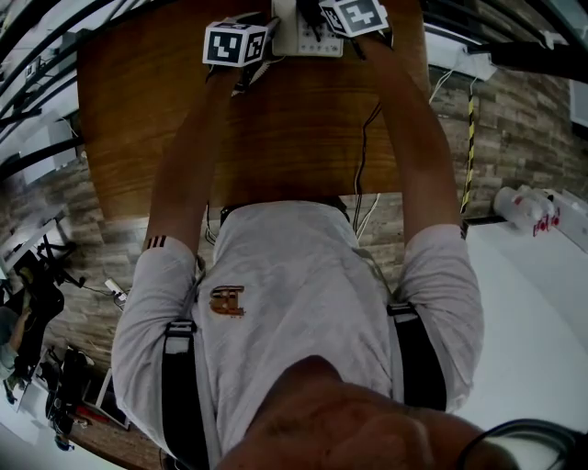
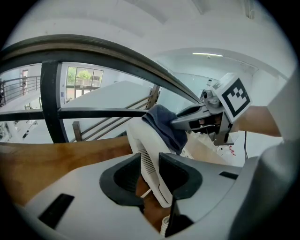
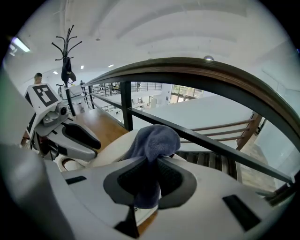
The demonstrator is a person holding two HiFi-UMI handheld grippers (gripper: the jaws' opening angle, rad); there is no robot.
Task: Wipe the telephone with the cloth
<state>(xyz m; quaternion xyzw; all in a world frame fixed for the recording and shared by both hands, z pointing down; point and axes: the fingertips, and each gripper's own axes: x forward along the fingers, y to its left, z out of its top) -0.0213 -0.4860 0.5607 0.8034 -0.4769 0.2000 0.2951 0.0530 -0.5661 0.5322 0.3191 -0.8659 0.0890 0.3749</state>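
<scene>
My left gripper (image 2: pixel 151 176) is shut on the white telephone handset (image 2: pixel 146 157) and holds it tilted above the wooden table (image 2: pixel 56 157). A dark blue cloth (image 2: pixel 165 125) is draped over the handset's upper end, with my right gripper (image 2: pixel 190 117) shut on it. In the right gripper view the cloth (image 3: pixel 152 140) bunches between the jaws of the right gripper (image 3: pixel 147 180) and presses on the handset (image 3: pixel 110 152); the left gripper (image 3: pixel 70 136) is close at the left. In the head view both grippers (image 1: pixel 236 43) (image 1: pixel 354 16) meet over the white telephone base (image 1: pixel 308 39) at the table's far edge.
A black railing (image 2: pixel 51 101) with a curved wooden handrail (image 3: pixel 197 70) runs just behind the table. A coiled cord (image 2: pixel 165 226) hangs below the handset. Cables (image 1: pixel 366 156) cross the table (image 1: pixel 276 138). A white surface with bottles (image 1: pixel 528 207) lies to the right.
</scene>
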